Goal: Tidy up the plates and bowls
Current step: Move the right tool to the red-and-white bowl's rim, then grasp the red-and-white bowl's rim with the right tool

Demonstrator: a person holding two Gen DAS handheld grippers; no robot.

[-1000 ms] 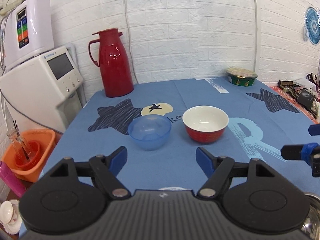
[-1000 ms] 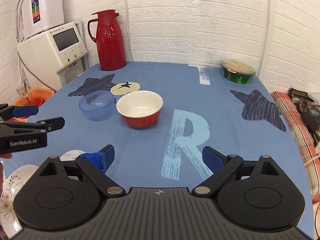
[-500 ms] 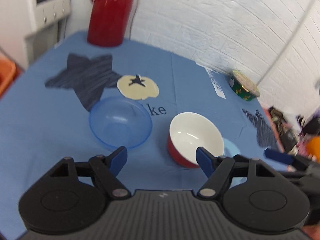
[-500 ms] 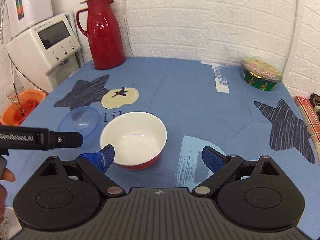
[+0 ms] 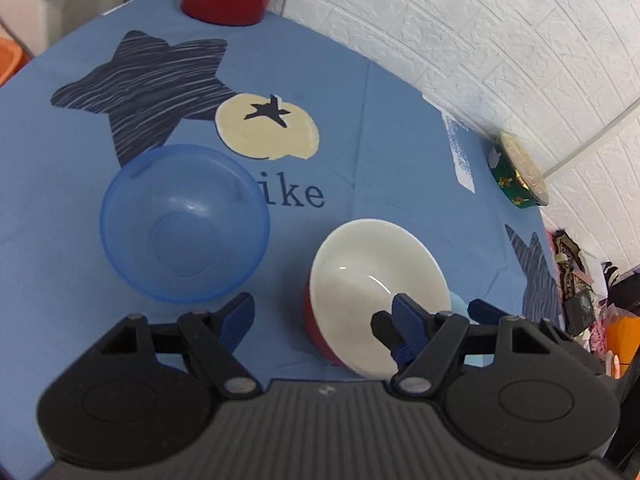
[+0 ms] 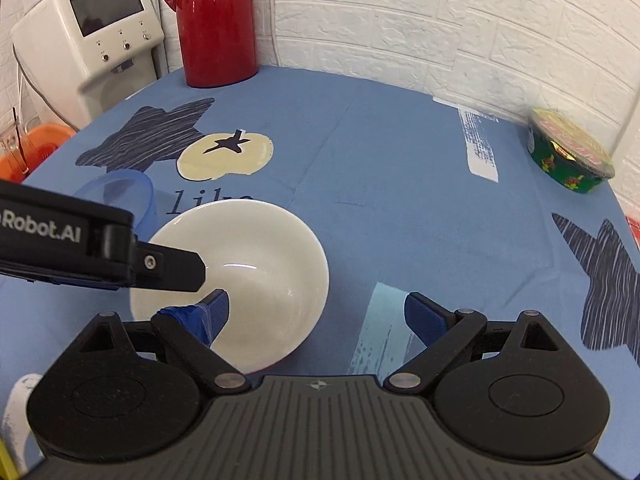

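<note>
2 bowls stand side by side on the blue printed tablecloth (image 6: 392,168): a translucent blue plastic bowl (image 5: 182,224) and, just beside it, a ceramic bowl, red outside and white inside (image 6: 240,276). Both sit upright and apart, not yet nested.

Both tools hang low over the red and white bowl. The right gripper (image 6: 316,312) is spread wide, with 1 blue-padded finger (image 6: 214,312) dipped over the white interior and the other outside the rim above the cloth, so the near wall lies between them. That looks like a pinch on the rim being lined up, though nothing is clamped yet.

The left gripper (image 5: 324,312) is also spread wide and holds nothing; its right finger reaches across the same bowl, while the blue bowl lies just ahead of its left finger. I judge it is better placed for that blue one.

A red thermos jug (image 6: 218,24) and a green lidded tub (image 6: 570,156) stand well away, near the wall.
</note>
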